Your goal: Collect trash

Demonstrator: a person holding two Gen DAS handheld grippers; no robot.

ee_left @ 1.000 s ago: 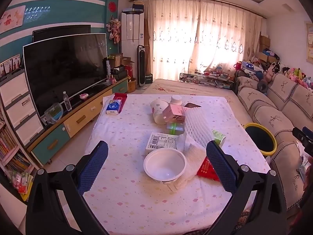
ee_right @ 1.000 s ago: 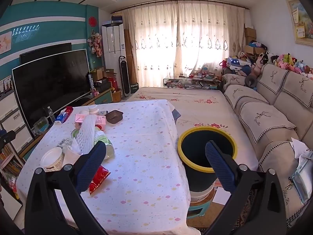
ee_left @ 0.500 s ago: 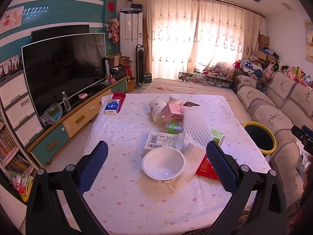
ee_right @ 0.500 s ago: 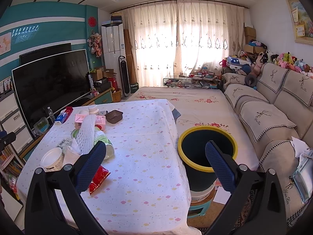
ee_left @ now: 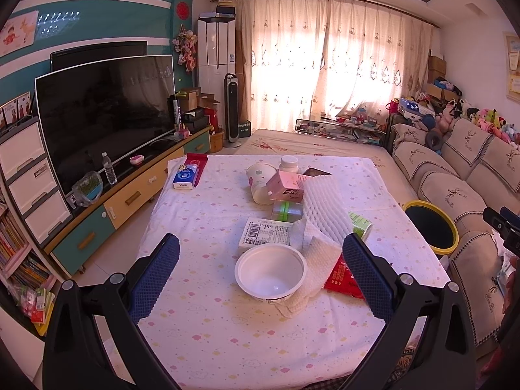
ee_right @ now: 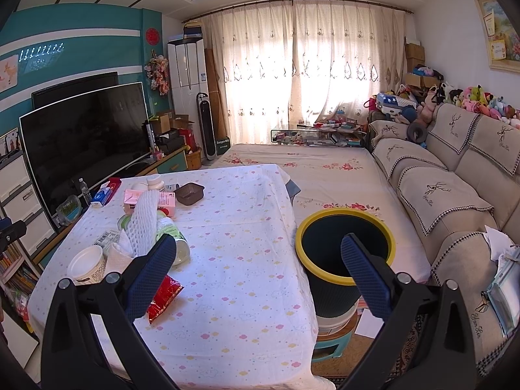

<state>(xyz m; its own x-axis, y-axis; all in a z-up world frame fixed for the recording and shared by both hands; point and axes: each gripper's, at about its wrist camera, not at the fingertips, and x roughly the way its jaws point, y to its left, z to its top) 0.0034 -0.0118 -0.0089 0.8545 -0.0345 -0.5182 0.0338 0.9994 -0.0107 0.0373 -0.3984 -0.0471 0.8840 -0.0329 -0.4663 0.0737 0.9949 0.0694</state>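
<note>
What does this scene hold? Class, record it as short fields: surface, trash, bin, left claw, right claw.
surface: table under a dotted cloth
trash: white bowl, foam net, red wrapper, pink carton, paper cup
bin: yellow-rimmed bin beside the table, open
left claw: open, empty, facing the bowl
right claw: open, empty

the tablecloth [ee_left: 227, 334] looks like soft matt cloth with a small printed pattern. the bowl [ee_left: 270, 273] is smooth white plastic with a slight sheen. the foam net [ee_left: 325, 214] is white and spongy, with an open mesh. the paper towel [ee_left: 317, 260] is embossed and matt. the snack wrapper [ee_right: 162, 295] is glossy red foil. the bin [ee_right: 346, 247] is matt dark plastic with a yellow rim. the gripper pads [ee_left: 156, 273] are blue, rough and dimpled.
</note>
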